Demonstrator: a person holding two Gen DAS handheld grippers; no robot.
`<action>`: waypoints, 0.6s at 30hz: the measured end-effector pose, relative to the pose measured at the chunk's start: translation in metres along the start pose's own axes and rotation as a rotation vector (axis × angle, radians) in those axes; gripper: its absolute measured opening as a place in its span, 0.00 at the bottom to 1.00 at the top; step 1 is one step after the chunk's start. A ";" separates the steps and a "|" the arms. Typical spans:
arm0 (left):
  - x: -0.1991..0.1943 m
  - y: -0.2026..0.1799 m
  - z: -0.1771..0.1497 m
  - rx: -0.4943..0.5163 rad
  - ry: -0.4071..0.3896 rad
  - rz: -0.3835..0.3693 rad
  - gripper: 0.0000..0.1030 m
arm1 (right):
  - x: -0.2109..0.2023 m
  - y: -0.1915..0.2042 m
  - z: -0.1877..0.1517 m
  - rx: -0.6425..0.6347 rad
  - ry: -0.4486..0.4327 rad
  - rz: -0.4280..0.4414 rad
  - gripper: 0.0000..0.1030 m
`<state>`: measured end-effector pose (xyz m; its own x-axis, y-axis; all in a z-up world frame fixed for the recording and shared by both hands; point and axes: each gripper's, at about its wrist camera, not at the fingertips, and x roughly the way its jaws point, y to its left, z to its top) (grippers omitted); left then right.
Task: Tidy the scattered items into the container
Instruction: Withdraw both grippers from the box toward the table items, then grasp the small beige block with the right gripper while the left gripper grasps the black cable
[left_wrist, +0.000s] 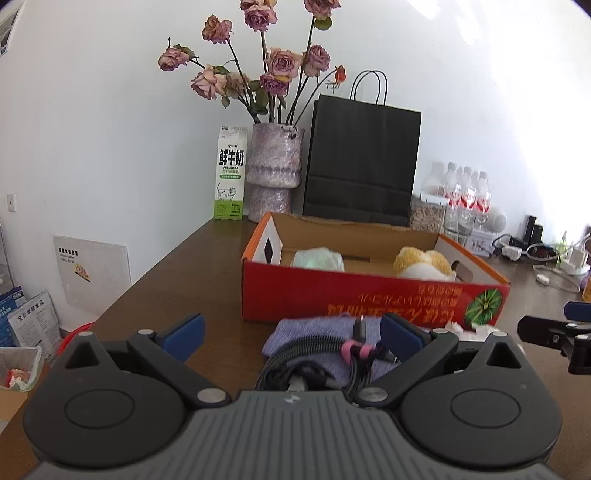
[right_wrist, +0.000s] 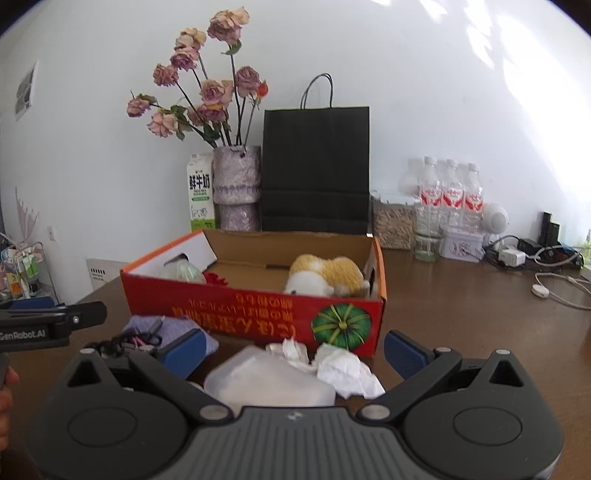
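**Both claws wide open, short of the red box**

Left claw (left_wrist: 291, 338): jaws spread wide, gripping nothing. Its right blue pad sits over a coiled cable bundle (left_wrist: 314, 363) that lies on a purple cloth (left_wrist: 314, 330); contact cannot be told.

Right claw (right_wrist: 295, 354): jaws equally wide, empty. Between them lie a translucent plastic bag (right_wrist: 266, 380) and crumpled white tissue (right_wrist: 347, 369), both just in front of the box.

Surface: brown wooden table (left_wrist: 184, 280). The red cardboard box (left_wrist: 369, 295) stands open-topped, holding a yellow-and-white plush toy (right_wrist: 325, 277) and a pale green bundle (left_wrist: 317, 258). Behind it, against a white wall: milk carton (left_wrist: 229, 173), vase of dried roses (left_wrist: 273, 170), black paper bag (left_wrist: 364, 158), water bottles (right_wrist: 450, 192).

View differences: only the right wrist shows the bag, and a red item (right_wrist: 216, 278) inside the box.
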<state>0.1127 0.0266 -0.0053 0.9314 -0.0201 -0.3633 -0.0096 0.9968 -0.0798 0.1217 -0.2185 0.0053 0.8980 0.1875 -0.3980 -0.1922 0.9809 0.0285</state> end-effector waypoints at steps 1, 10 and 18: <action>-0.002 0.000 -0.003 0.010 0.004 0.008 1.00 | -0.002 -0.001 -0.003 0.002 0.009 -0.003 1.00; -0.015 0.009 -0.013 0.004 0.031 0.036 1.00 | -0.013 -0.002 -0.033 0.004 0.092 -0.014 1.00; -0.022 0.010 -0.019 0.013 0.042 0.039 1.00 | -0.018 -0.004 -0.041 0.008 0.115 -0.022 1.00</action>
<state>0.0849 0.0351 -0.0157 0.9143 0.0158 -0.4048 -0.0404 0.9978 -0.0525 0.0899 -0.2280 -0.0251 0.8504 0.1597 -0.5014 -0.1698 0.9851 0.0257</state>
